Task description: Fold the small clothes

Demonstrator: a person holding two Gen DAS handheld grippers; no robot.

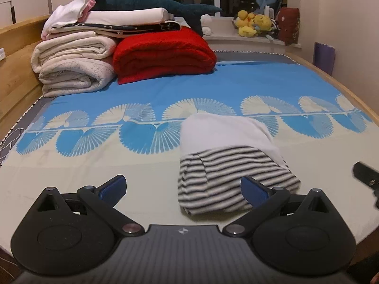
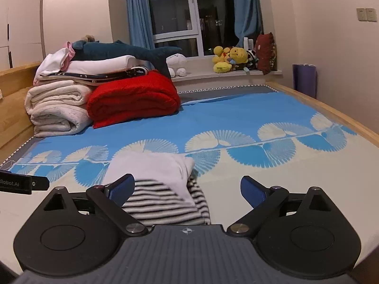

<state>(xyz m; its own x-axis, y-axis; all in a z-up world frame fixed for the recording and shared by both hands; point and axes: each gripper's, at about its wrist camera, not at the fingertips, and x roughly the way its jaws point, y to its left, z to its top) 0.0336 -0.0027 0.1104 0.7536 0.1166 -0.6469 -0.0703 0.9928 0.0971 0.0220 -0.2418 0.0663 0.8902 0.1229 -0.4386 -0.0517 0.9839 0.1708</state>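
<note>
I am hovering both tongs, left (image 1: 183,187) and right (image 2: 187,187), wide and empty, just behind the striped-and-white garment (image 1: 227,156), which is looking nearly fully folded.

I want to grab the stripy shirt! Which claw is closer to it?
Right, probably. The stripy shirt sits between the open right claw fingers, toward its left one. The open left claw has it by its right finger.

Soft knit striped garment (image 1: 227,177) on smooth cotton bedsheet (image 1: 94,165); wood bedframe (image 1: 16,71).
</note>
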